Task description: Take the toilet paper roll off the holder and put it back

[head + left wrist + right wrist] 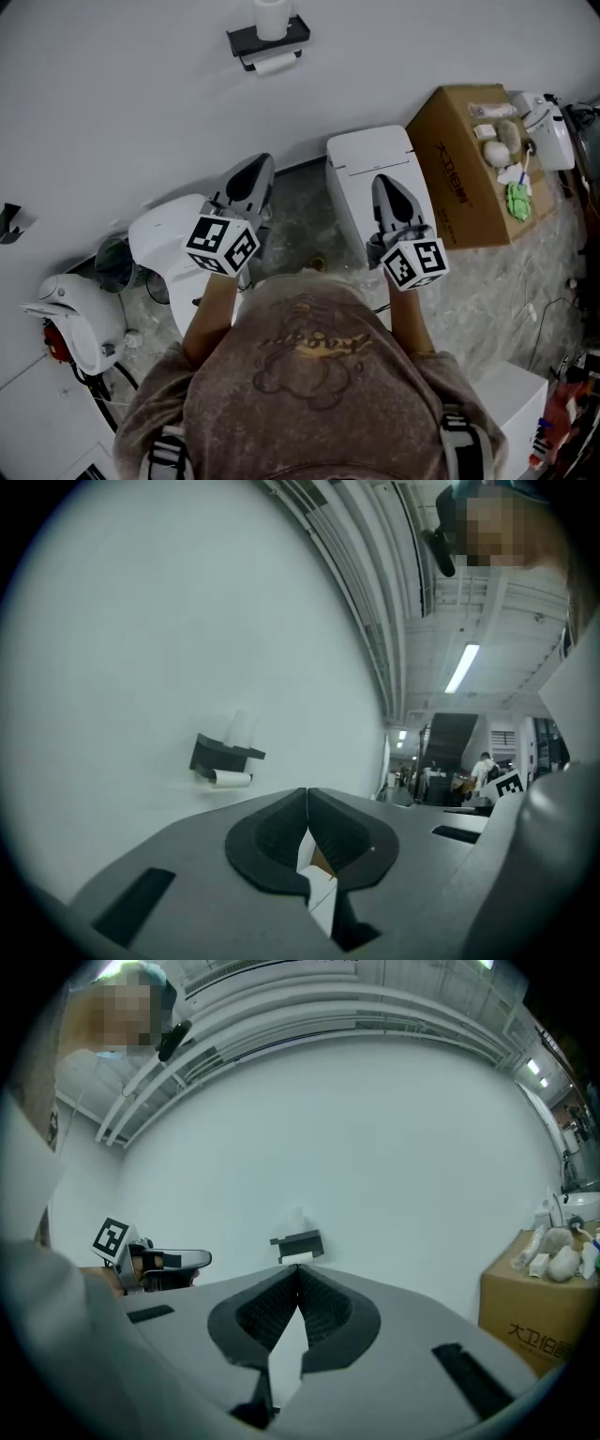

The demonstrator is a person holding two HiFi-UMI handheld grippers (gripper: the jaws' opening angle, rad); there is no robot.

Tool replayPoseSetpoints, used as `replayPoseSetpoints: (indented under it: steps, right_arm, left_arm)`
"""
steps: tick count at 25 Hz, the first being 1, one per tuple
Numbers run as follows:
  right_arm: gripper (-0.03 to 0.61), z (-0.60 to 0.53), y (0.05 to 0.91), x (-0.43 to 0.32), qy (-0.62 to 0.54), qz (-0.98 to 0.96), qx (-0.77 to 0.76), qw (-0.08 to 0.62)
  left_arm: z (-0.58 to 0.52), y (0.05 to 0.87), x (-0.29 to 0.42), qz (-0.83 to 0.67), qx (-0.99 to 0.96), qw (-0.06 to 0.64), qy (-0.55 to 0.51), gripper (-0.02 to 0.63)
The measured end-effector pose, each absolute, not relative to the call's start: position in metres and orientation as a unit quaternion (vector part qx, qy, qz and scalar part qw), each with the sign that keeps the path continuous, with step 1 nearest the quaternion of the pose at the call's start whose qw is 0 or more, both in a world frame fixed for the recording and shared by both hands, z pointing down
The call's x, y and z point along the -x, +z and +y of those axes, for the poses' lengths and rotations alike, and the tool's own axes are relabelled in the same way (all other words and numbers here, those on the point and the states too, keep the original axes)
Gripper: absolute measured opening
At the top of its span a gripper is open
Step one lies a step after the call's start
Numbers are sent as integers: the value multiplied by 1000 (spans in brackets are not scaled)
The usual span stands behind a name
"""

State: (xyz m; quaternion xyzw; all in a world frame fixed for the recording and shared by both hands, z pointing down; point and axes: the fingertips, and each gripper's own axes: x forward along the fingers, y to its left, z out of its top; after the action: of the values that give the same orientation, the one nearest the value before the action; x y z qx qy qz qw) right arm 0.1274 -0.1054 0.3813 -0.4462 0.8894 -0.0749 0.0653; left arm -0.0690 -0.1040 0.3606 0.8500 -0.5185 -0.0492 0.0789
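On the wall: toilet paper roll (275, 64) is hanging in holder (295, 36) | left gripper (255, 173) and right gripper (384, 186) are hovering well short, both clenched, empty | removal and refit apparently not yet started

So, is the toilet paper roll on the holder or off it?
On. The toilet paper roll hangs under the black holder, and a second roll stands upright on top of it.
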Motion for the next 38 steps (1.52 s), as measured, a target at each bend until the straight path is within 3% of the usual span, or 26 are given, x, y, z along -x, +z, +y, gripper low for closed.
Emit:
replayPoseSetpoints:
  steps: [30,38]
  right_arm:
    - [0,-210,387,-97,-100,891,436,74]
    - [-1,-225,392,-88,-101,889,441,69]
  left_arm:
    - [-215,331,94,-507,-859,50,-50,20]
    - [-238,316,105,-511,-859,13,-31,33]
